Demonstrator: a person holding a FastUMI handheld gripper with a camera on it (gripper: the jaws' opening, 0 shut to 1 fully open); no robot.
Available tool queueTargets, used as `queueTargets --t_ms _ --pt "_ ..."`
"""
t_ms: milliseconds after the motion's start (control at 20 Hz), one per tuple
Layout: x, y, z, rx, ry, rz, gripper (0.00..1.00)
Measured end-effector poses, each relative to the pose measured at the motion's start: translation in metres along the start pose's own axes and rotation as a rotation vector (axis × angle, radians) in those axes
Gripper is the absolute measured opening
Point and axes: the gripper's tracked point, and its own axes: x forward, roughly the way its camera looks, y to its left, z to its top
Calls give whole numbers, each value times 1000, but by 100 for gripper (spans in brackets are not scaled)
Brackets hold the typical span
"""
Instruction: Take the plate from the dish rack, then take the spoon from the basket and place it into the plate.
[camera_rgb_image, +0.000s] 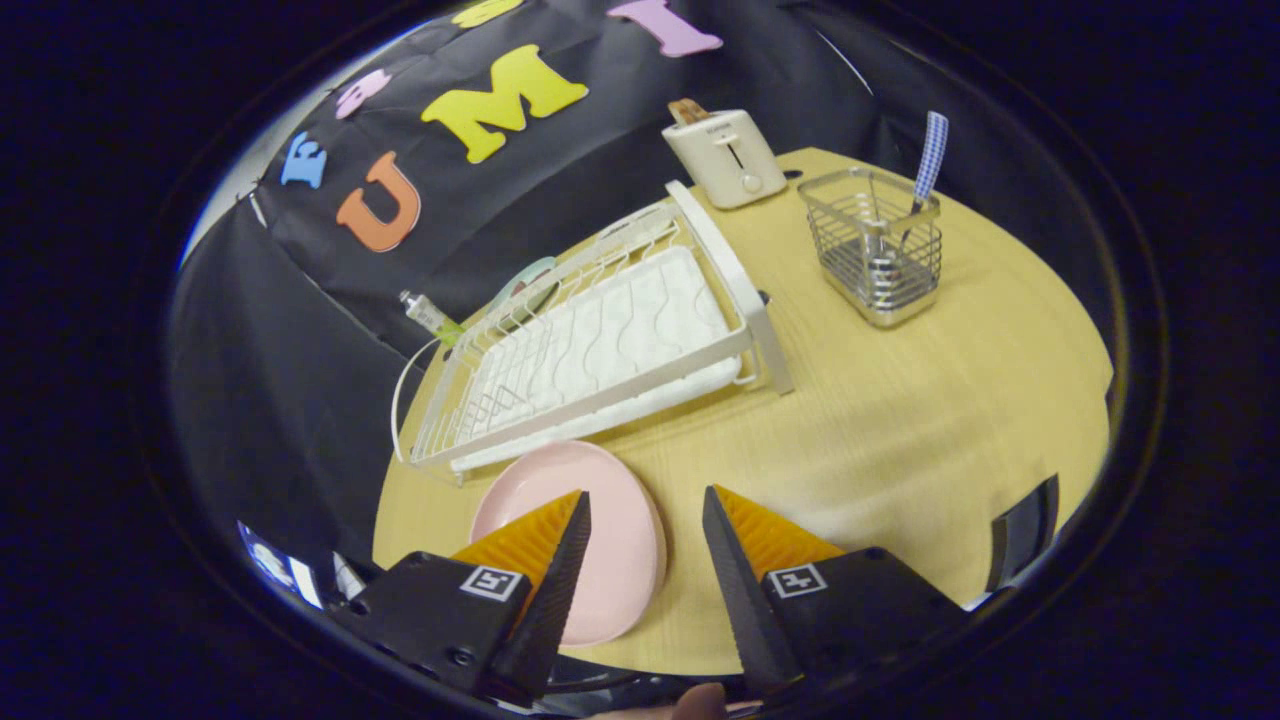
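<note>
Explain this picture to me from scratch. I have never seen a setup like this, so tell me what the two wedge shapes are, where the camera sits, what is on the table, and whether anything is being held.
There is no robot arm here. A person carries a hand-held gripper, and the camera rides on it, looking forward along its two jaws; those are the wedges. They stand open and hold nothing. On the wooden table, a pink plate lies flat just ahead of the jaws, partly under one of them. Beyond it is a white dish rack, already without the plate. Farther back stand a toaster and a wire basket, with a spoon standing in the basket, its checked handle sticking up.
</note>
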Motion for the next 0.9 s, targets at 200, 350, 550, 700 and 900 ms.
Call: queueTargets --t_ms 200,350,550,700,900 --pt "-27 -18 25 -180 -194 -113 77" --pt "-53 -27 46 -313 -347 -201 78" --pt "-84 -39 59 -393 -465 -261 81" --pt "-106 -50 69 -409 -558 -287 100" --pt "-133 -74 81 -430 -679 -319 100"
